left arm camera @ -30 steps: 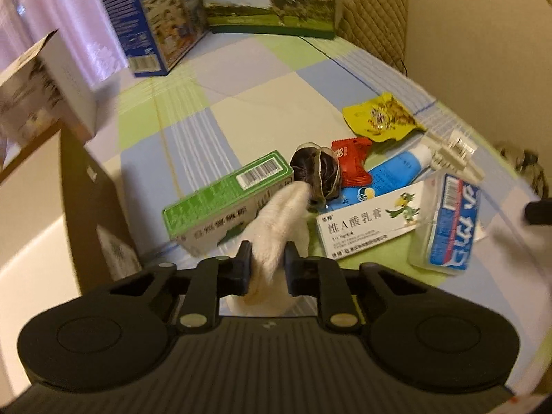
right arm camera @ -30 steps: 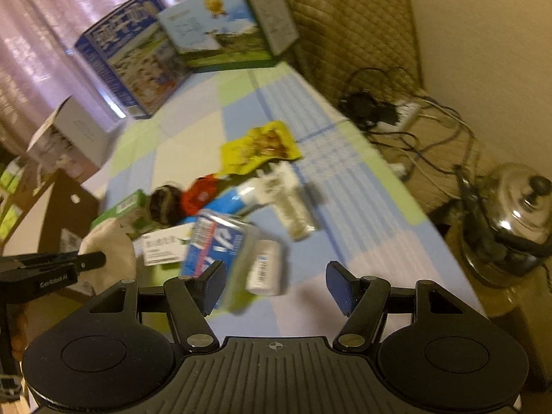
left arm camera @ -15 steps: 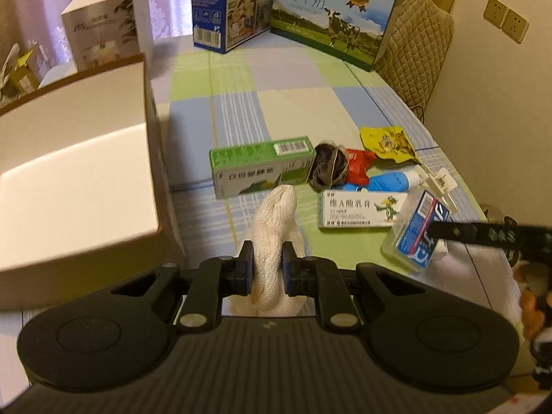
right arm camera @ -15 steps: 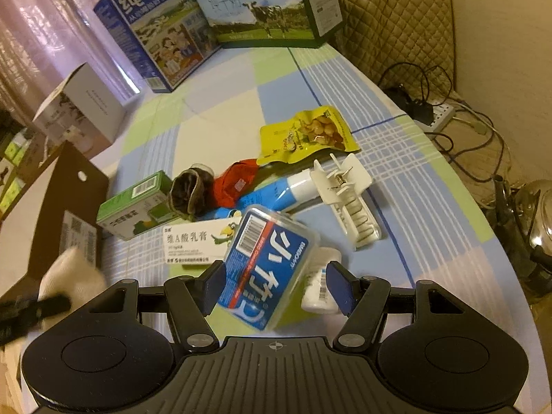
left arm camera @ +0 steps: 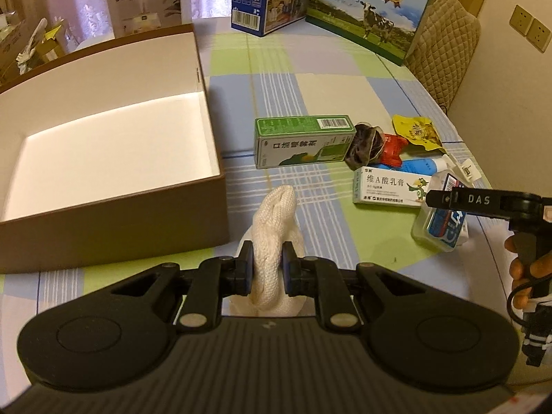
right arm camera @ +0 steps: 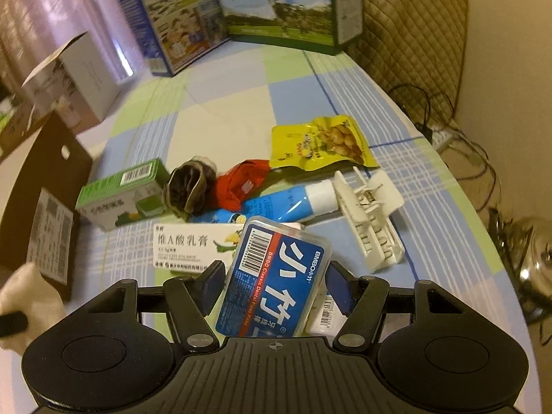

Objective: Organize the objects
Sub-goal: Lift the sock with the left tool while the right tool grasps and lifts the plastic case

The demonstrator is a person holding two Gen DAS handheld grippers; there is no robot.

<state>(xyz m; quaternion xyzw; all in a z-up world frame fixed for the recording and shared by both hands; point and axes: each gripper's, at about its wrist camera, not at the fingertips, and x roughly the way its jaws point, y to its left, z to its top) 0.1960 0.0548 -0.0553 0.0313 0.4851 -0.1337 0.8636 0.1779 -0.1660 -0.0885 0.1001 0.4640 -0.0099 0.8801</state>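
My left gripper (left arm camera: 267, 269) is shut on a white knitted cloth (left arm camera: 276, 214), which sticks up between its pads just right of the open brown box (left arm camera: 120, 220). The cloth (right arm camera: 27, 293) also shows at the lower left edge of the right wrist view. My right gripper (right arm camera: 274, 284) straddles a clear floss-pick box with a blue label (right arm camera: 276, 276). Its pads lie against both long sides of the box. In the left wrist view one right finger (left arm camera: 479, 200) crosses over that tilted box (left arm camera: 445, 231), and a hand holds the handle below it.
On the checked cloth lie a green carton (right arm camera: 120, 193), a white ointment carton (right arm camera: 186, 245), a dark bundle (right arm camera: 188, 189), a red packet (right arm camera: 245, 183), a blue tube (right arm camera: 289, 200), a white clip (right arm camera: 372, 220) and a yellow snack bag (right arm camera: 321, 145). Milk cartons (left arm camera: 362, 17) stand at the back.
The left view has swung round, so the brown box's white inside now shows. The right gripper has come down and forward until the floss-pick box sits between its fingers.
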